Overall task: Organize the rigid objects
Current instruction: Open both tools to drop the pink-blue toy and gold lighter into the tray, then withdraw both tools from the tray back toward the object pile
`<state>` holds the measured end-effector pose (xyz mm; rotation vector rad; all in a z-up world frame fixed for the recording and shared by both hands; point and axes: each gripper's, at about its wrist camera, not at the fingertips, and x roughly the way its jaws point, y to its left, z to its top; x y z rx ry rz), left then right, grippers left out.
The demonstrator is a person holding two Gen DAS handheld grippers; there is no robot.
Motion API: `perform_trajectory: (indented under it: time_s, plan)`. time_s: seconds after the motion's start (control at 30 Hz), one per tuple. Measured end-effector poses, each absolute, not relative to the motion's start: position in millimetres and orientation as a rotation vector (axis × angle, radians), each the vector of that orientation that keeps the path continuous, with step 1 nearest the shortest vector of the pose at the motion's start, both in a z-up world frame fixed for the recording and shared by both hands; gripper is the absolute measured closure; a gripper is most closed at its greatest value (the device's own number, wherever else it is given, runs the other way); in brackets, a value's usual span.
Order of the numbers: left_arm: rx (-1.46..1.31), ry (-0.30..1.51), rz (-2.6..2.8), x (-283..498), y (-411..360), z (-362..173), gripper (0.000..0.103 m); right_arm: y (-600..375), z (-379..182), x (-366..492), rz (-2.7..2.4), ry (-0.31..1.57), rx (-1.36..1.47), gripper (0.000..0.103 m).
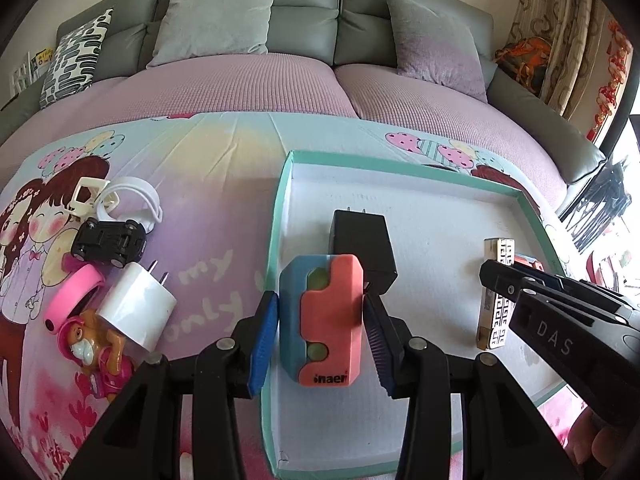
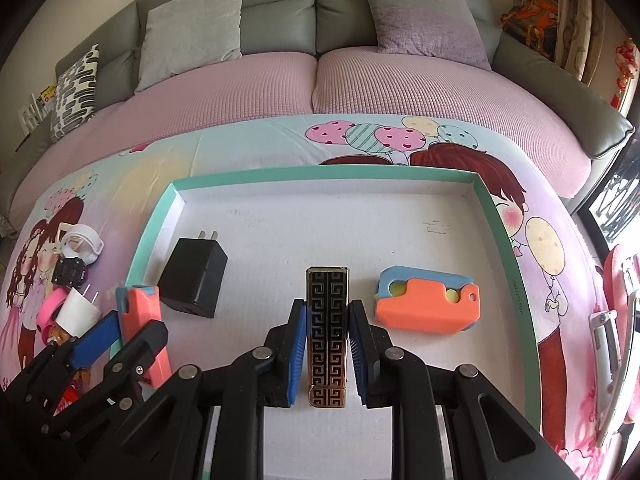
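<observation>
My left gripper (image 1: 320, 300) is shut on a coral and blue block (image 1: 322, 320), held just inside the left rim of the white tray with a teal rim (image 1: 280, 216). A black charger (image 1: 362, 246) lies on the tray floor right behind the block. My right gripper (image 2: 327, 304) is shut on a black and gold patterned bar (image 2: 327, 336) over the middle of the tray (image 2: 400, 174). A second coral and blue block (image 2: 426, 304) lies in the tray to the right of the bar. In the left wrist view the right gripper (image 1: 494, 276) and the bar (image 1: 496, 312) show at the right.
Left of the tray, on the cartoon cloth, lie a white charger (image 1: 138, 306), a black toy car (image 1: 110, 242), a pink tape roll (image 1: 74, 292), a puppy figure (image 1: 98, 348), a cream clip (image 1: 86, 196) and a white band (image 1: 132, 198). A grey sofa (image 1: 304, 20) stands behind.
</observation>
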<state>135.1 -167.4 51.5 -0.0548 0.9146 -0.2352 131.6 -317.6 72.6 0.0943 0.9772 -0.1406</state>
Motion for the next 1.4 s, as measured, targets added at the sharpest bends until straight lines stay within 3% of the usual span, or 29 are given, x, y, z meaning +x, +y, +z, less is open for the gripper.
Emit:
perform_trajectory:
  time_s: [0.07, 0.2, 0.37, 0.47, 0.6, 0.7, 0.83, 1.27, 1.4]
  plan:
    - [-0.07, 0.909, -0.243, 134, -166, 54, 0.054, -319, 77, 130, -0.148, 0.958, 0.098, 0.076]
    - [-0.056, 0.879, -0.234, 131, -168, 61, 0.036, -324, 81, 129, -0.167, 0.939, 0.118, 0.062]
    - [-0.07, 0.847, -0.207, 130, -162, 69, 0.034, -330, 89, 127, -0.18, 0.9, 0.145, 0.062]
    - [-0.09, 0.817, -0.163, 130, -151, 75, 0.019, -331, 93, 126, -0.177, 0.882, 0.154, 0.062]
    - [-0.125, 0.78, -0.087, 131, -132, 82, 0.016, -330, 90, 128, -0.176, 0.893, 0.145, 0.06]
    - [-0.159, 0.775, -0.019, 134, -116, 81, 0.008, -329, 87, 129, -0.181, 0.902, 0.14, 0.043]
    - [-0.185, 0.792, 0.06, 137, -97, 76, 0.008, -327, 86, 130, -0.173, 0.901, 0.133, 0.039]
    - [-0.243, 0.817, 0.238, 134, -55, 65, 0.003, -326, 77, 135, -0.168, 0.915, 0.153, 0.0]
    - [-0.228, 0.824, 0.247, 134, -53, 64, 0.003, -321, 76, 136, -0.17, 0.914, 0.135, 0.0]
